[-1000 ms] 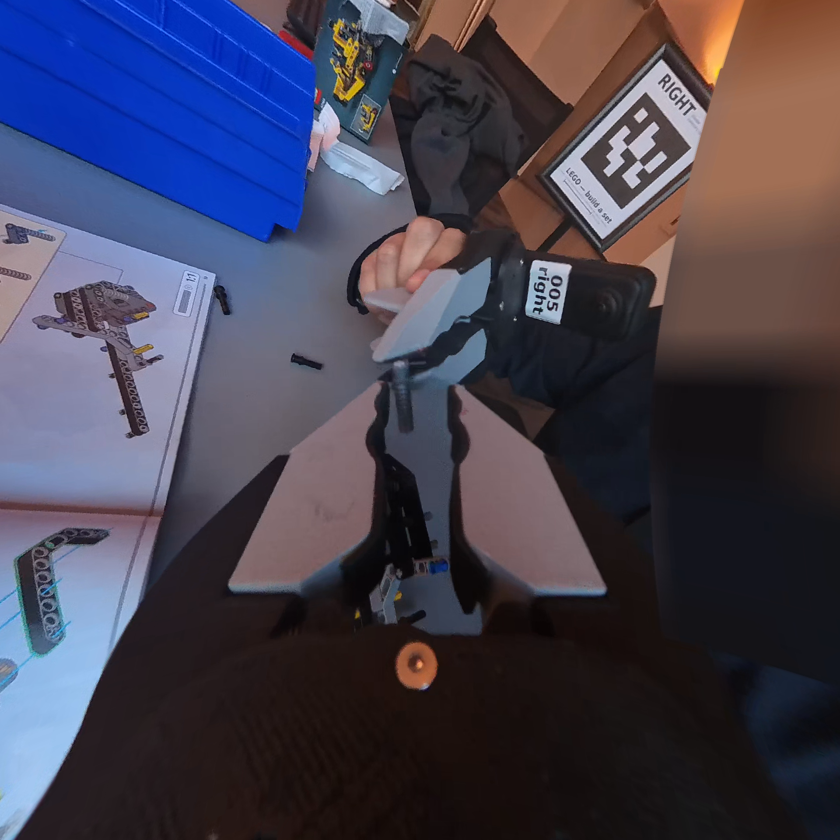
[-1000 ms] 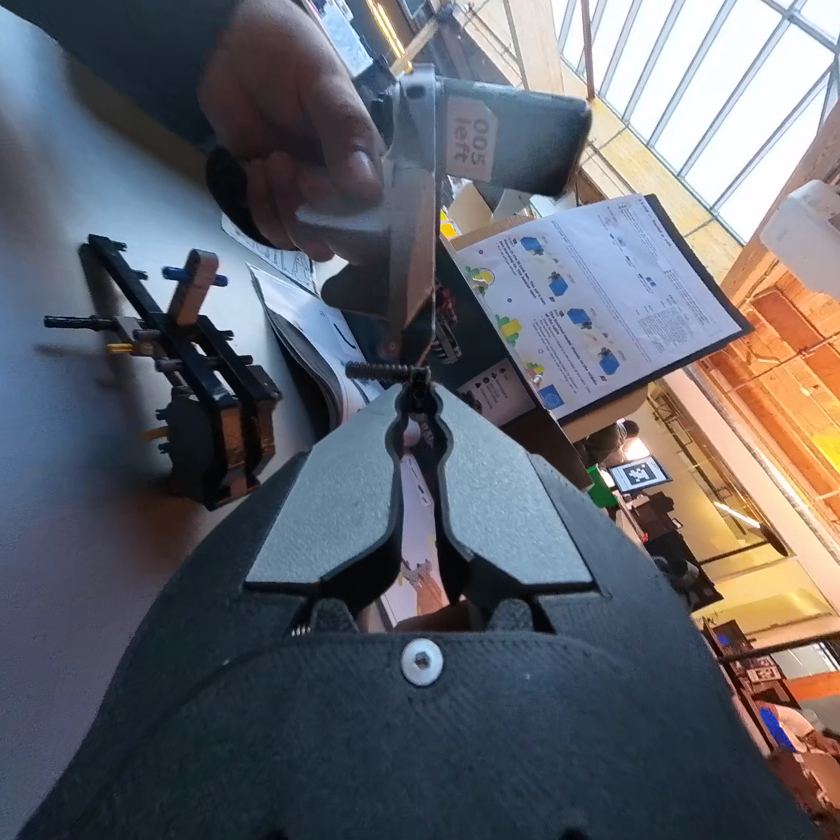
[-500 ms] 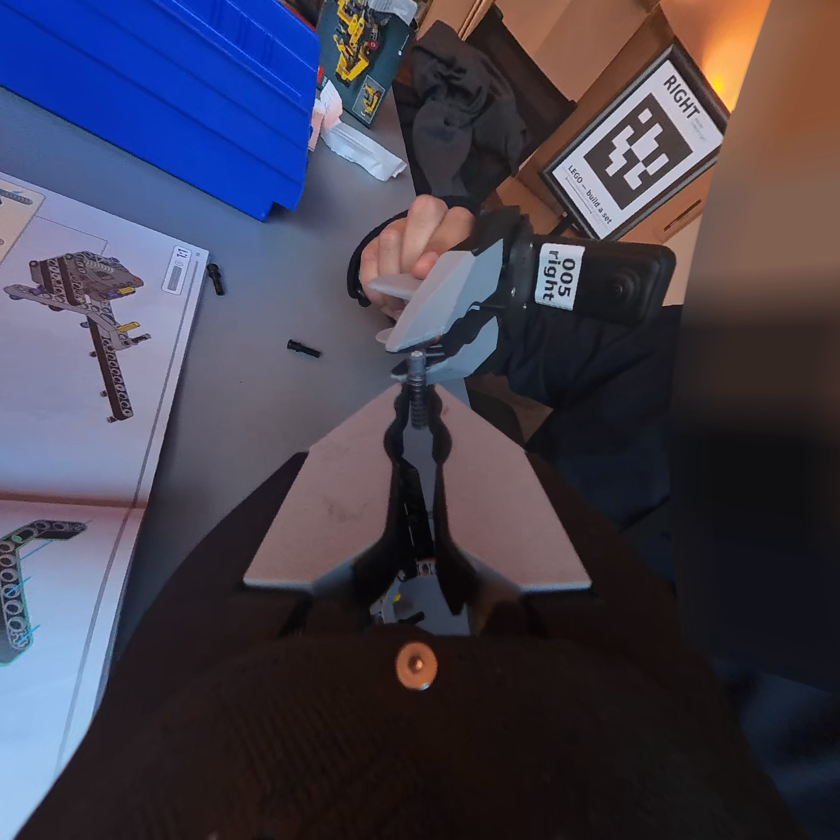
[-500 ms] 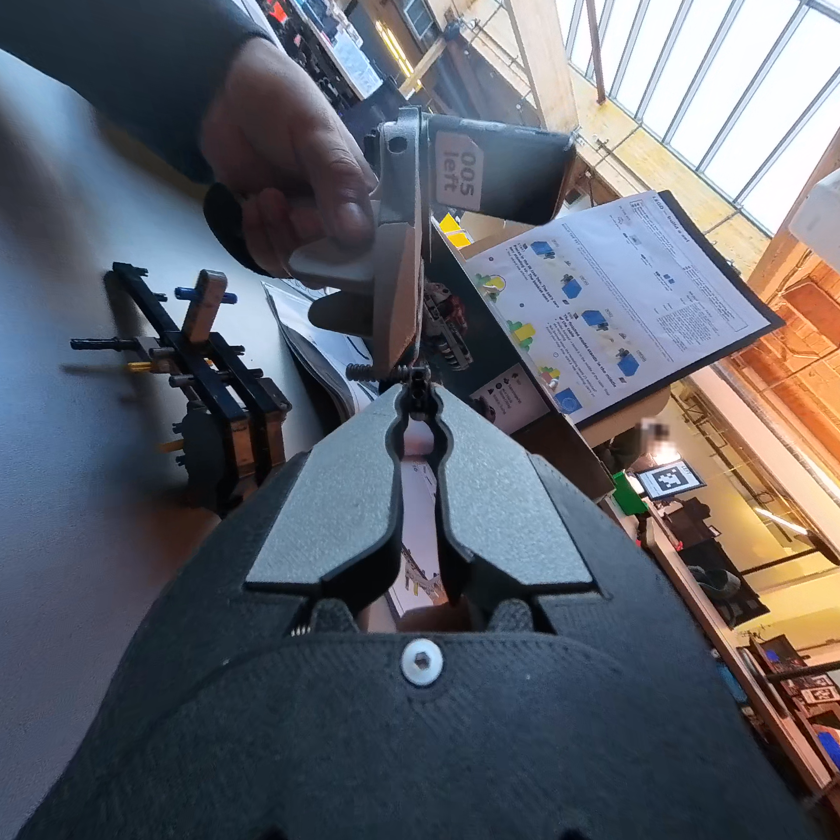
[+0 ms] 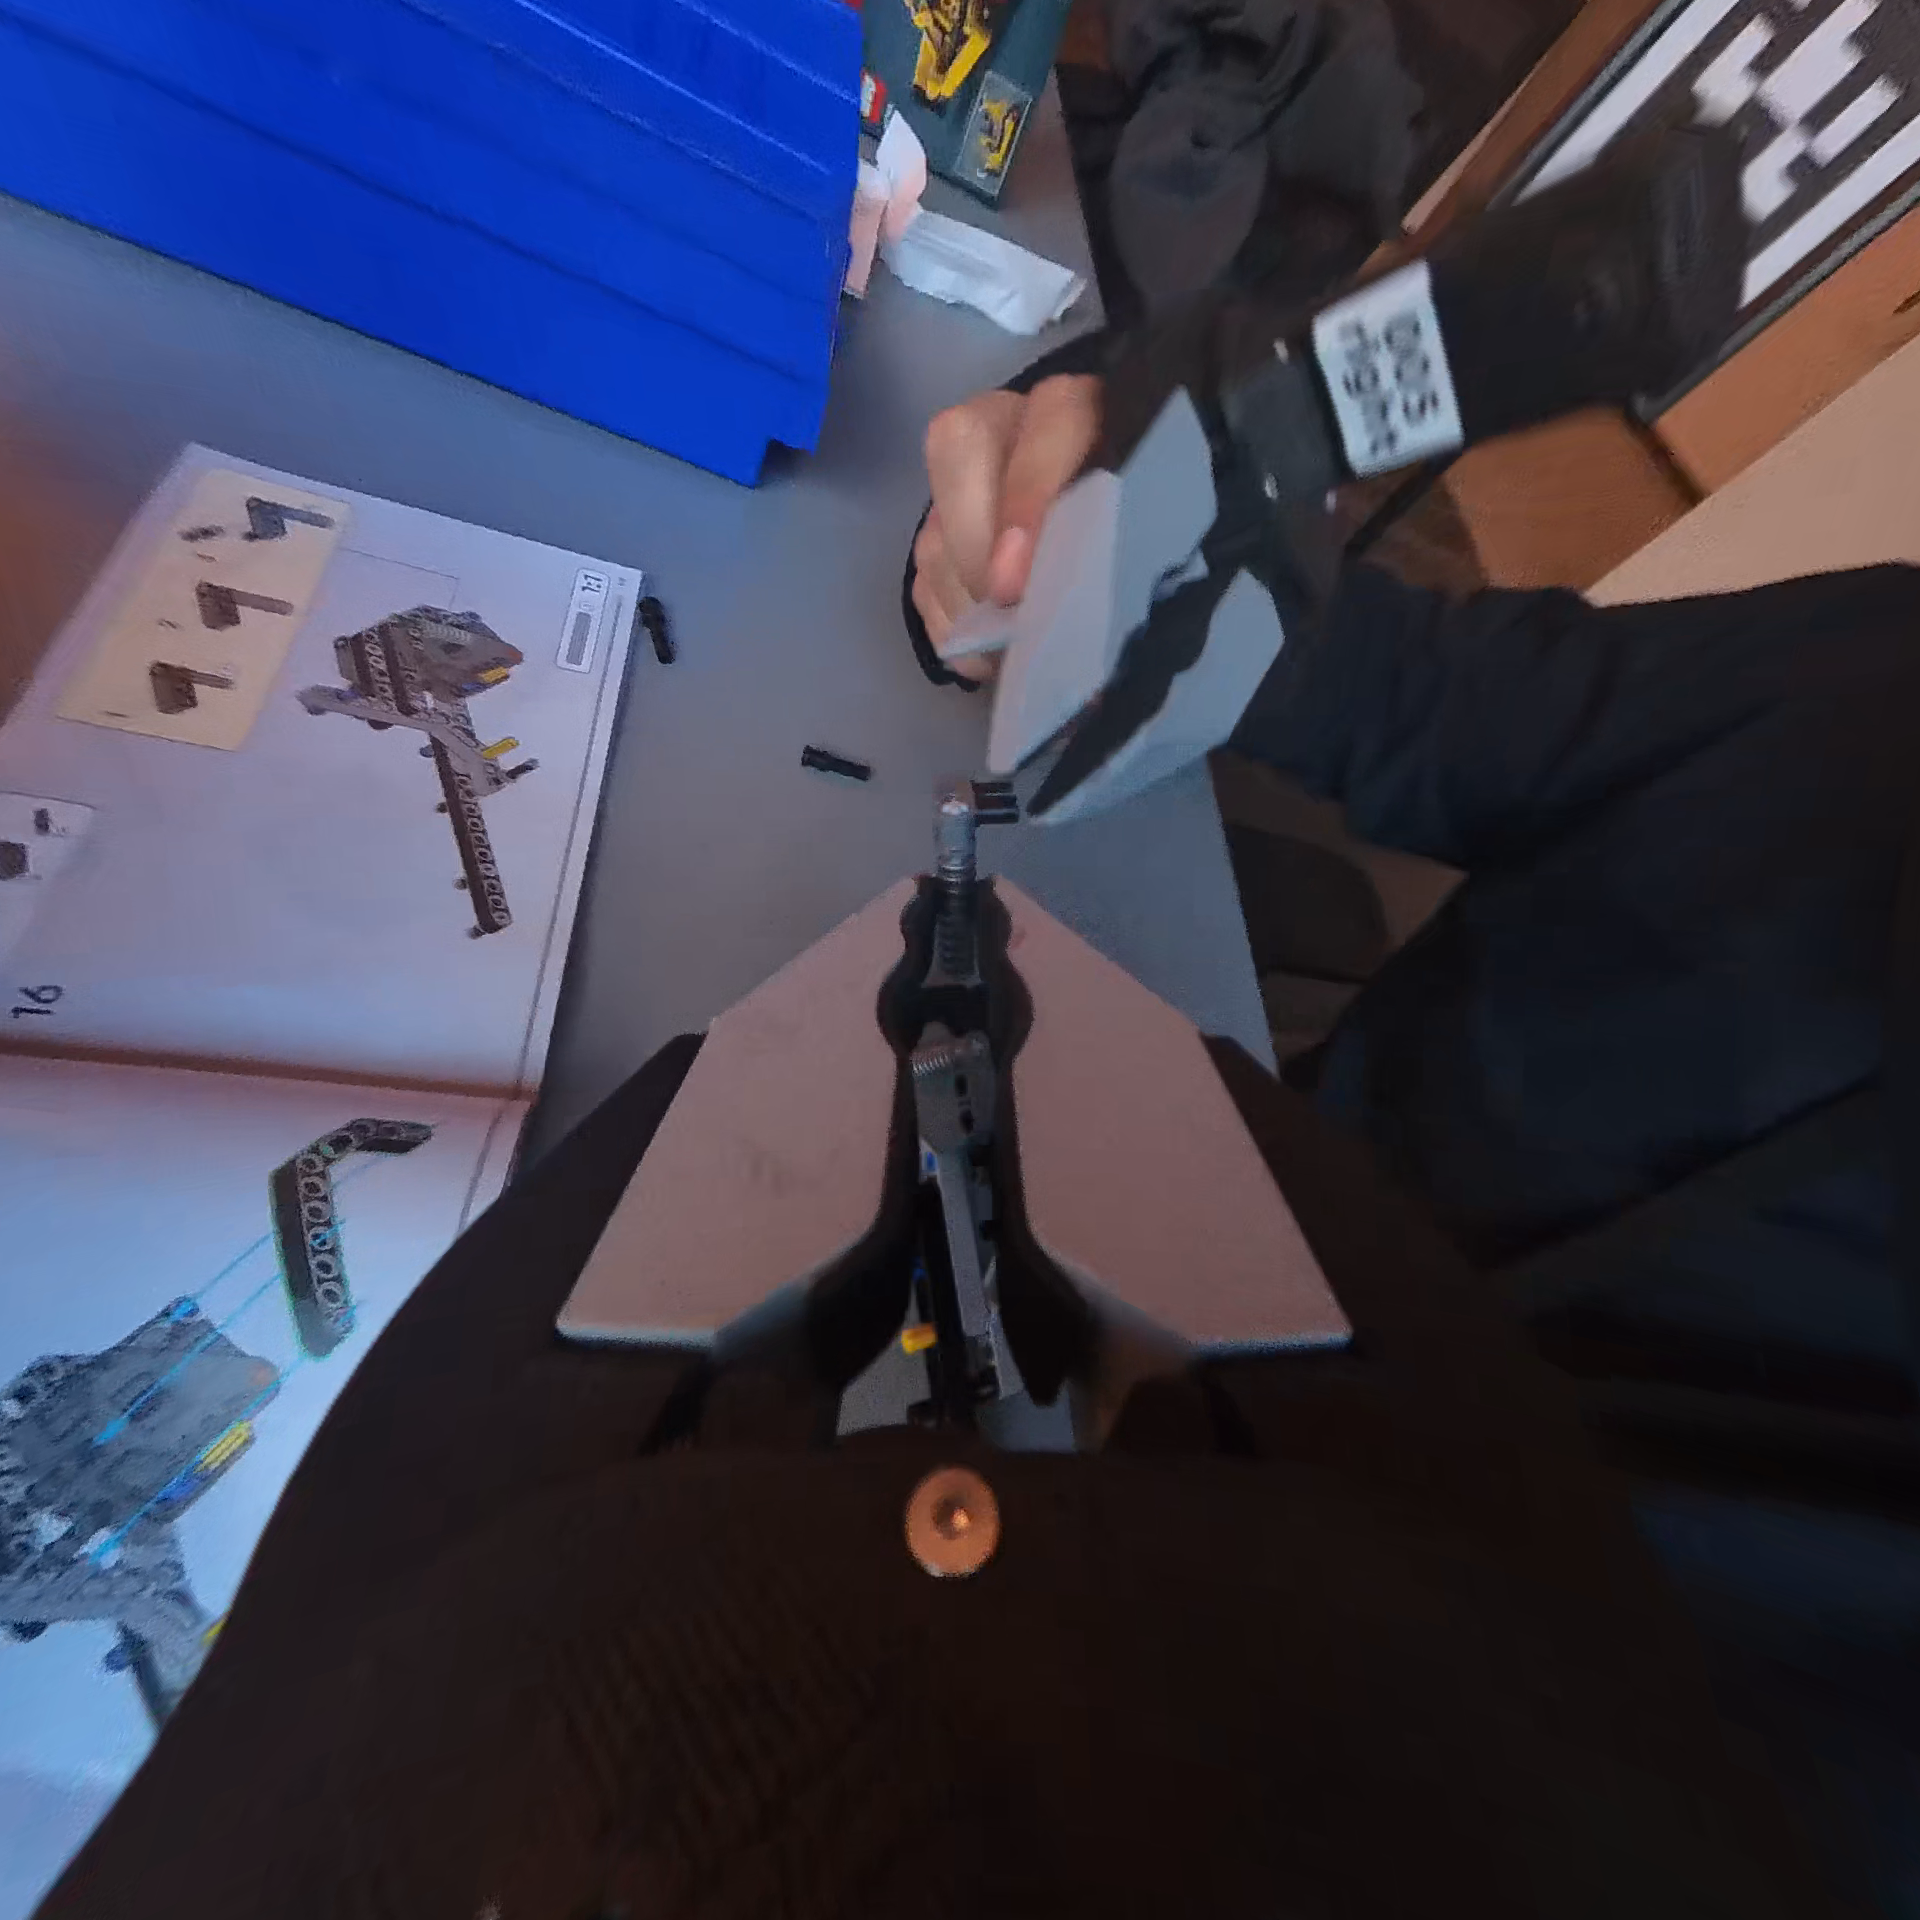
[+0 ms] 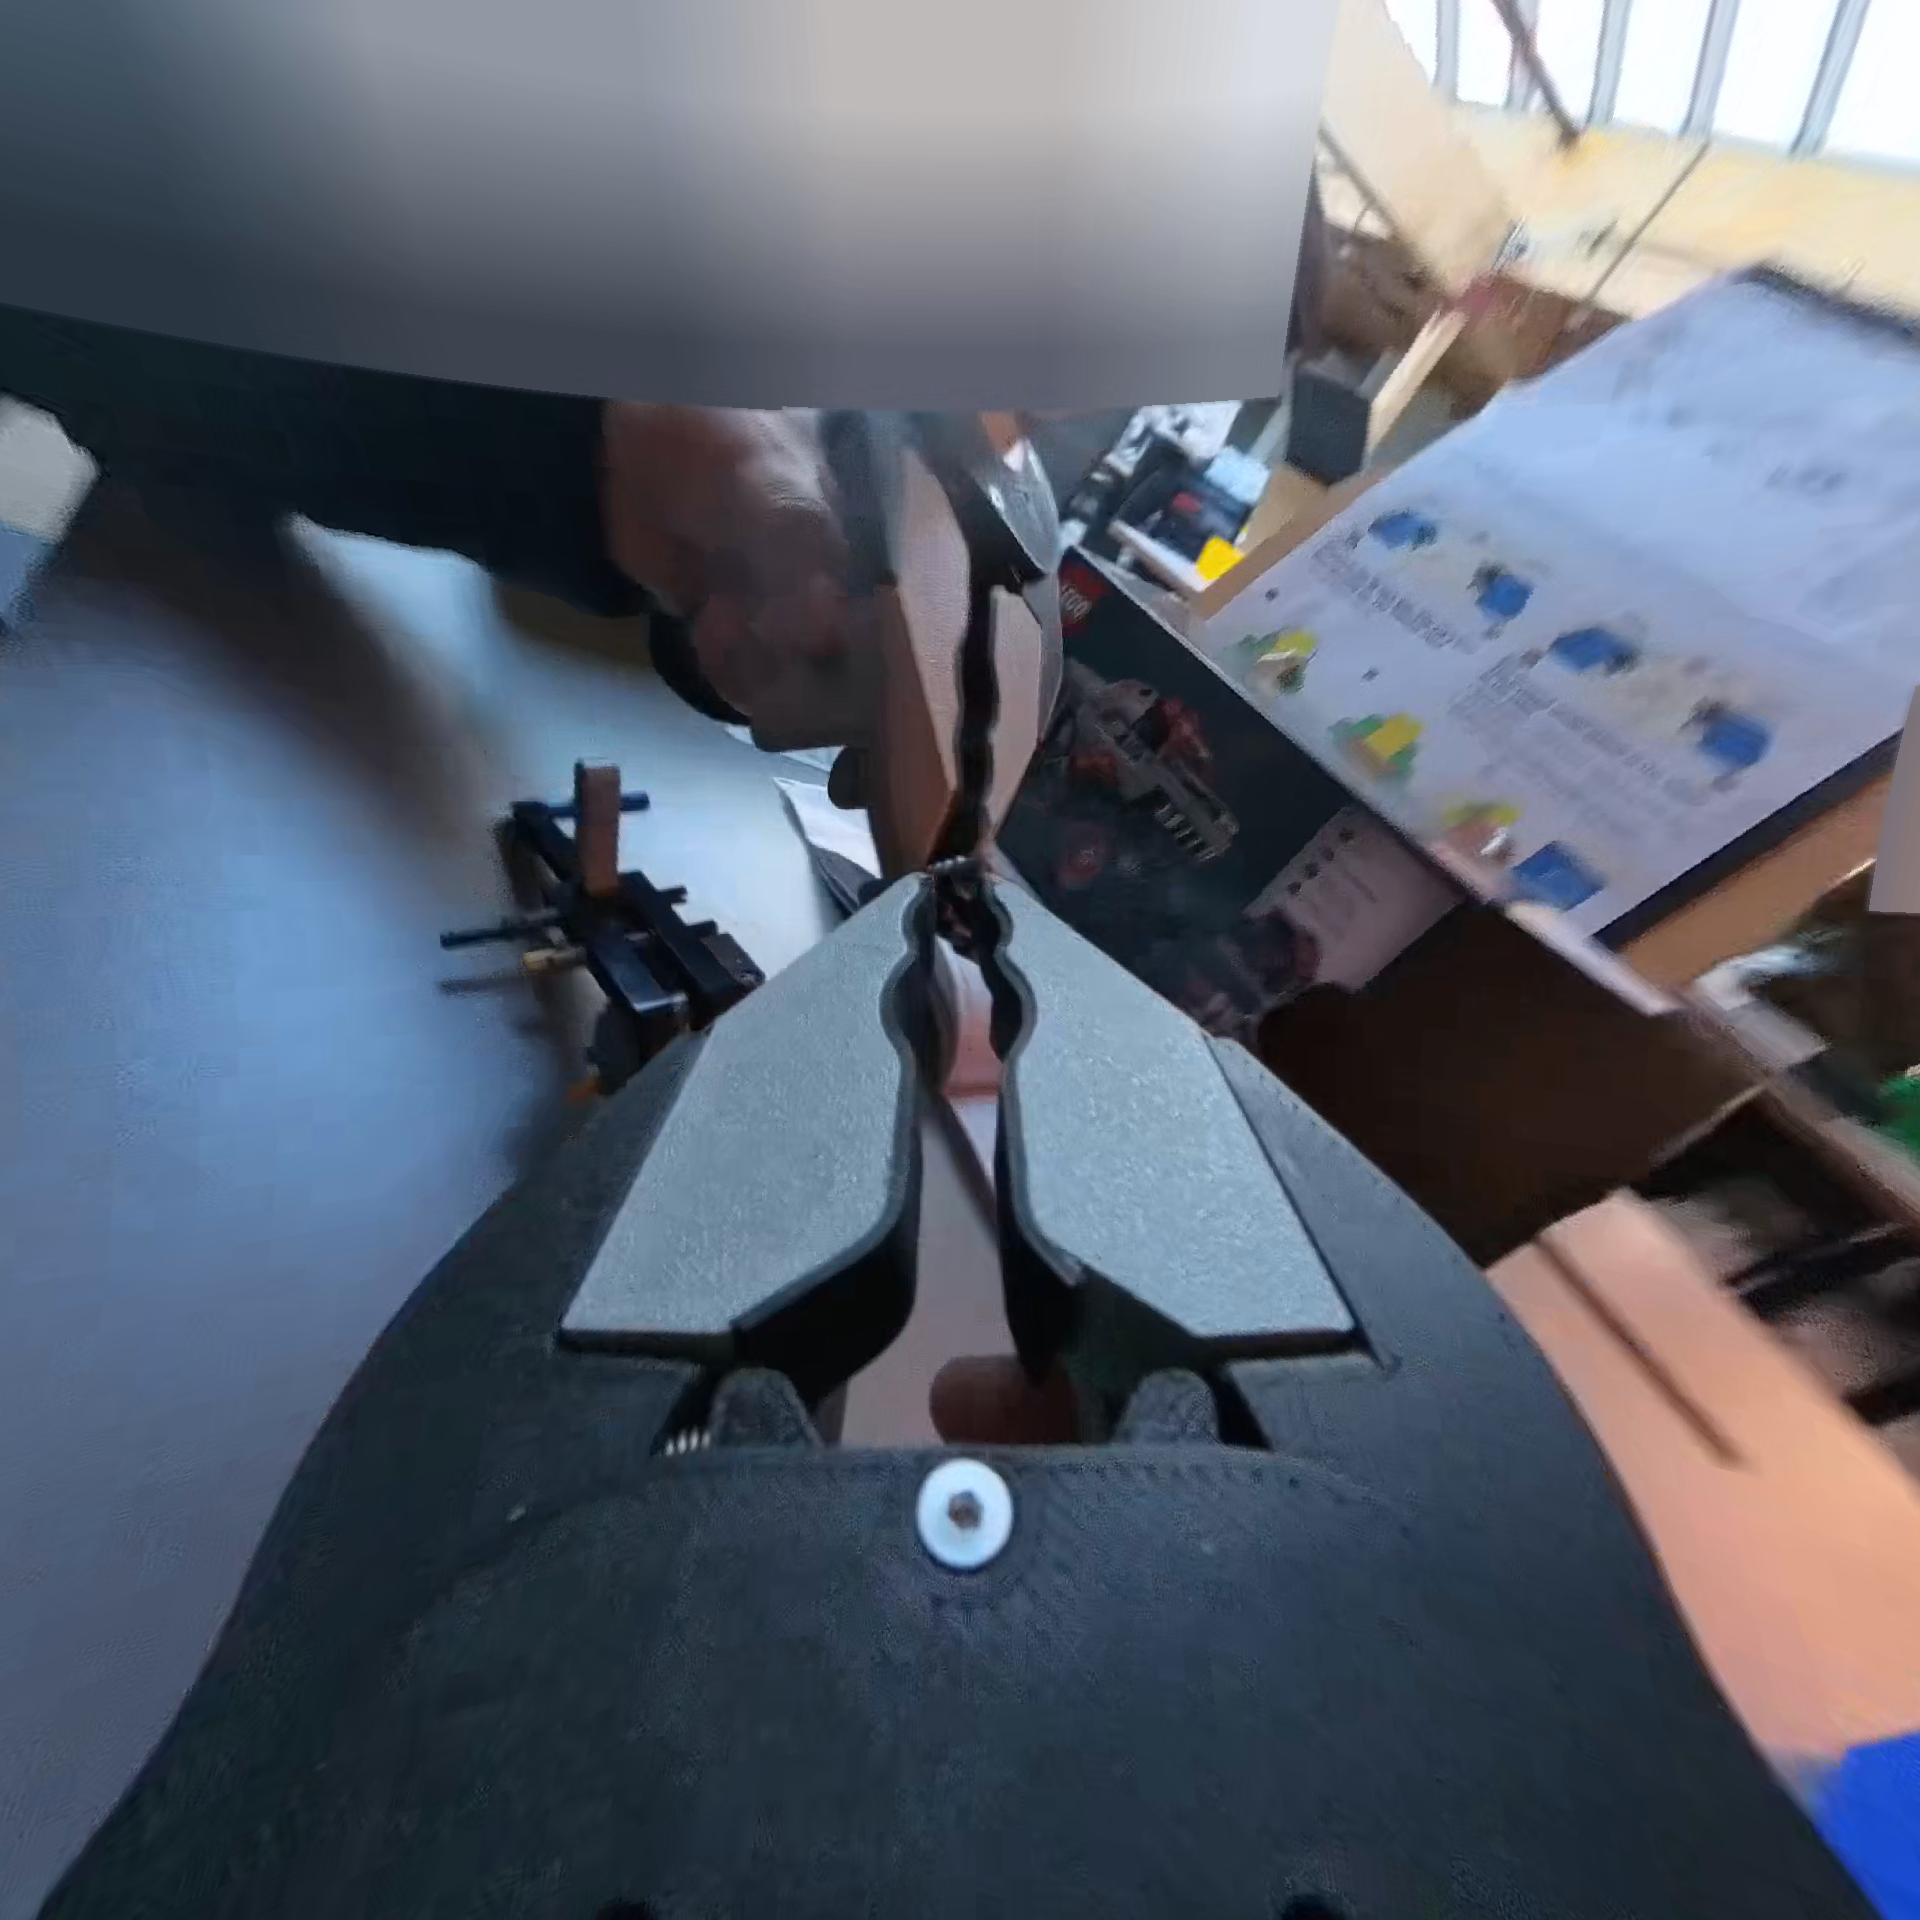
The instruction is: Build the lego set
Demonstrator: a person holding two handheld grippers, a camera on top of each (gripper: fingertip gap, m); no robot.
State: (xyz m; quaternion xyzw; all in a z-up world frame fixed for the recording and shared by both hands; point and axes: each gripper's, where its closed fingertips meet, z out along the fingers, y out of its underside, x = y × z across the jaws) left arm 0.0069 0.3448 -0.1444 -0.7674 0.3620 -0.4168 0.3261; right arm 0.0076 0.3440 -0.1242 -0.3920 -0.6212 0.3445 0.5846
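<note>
My left gripper (image 5: 954, 902) is shut on a grey shock-absorber piece with a black spring (image 5: 954, 844), whose end sticks out past the fingertips. My right gripper (image 6: 958, 891) is shut on a small black pin (image 5: 992, 802). In the left wrist view the right gripper (image 5: 1031, 806) holds the pin right beside the spring piece's top end. In the right wrist view the left gripper (image 6: 966, 831) faces mine tip to tip. A black partial assembly (image 6: 623, 935) with blue and tan pins lies on the grey table.
An open instruction booklet (image 5: 312, 831) lies left, with a blue bin (image 5: 468, 177) behind it. Two loose black pins (image 5: 836, 764) (image 5: 657, 629) lie on the table (image 5: 748, 540). A dark set box (image 6: 1153, 800) and a tilted picture sheet (image 6: 1579, 665) stand right.
The two grippers have turned to face each other tip to tip. The right gripper's tip has shifted to the right side of the spring piece's end. Both stay shut.
</note>
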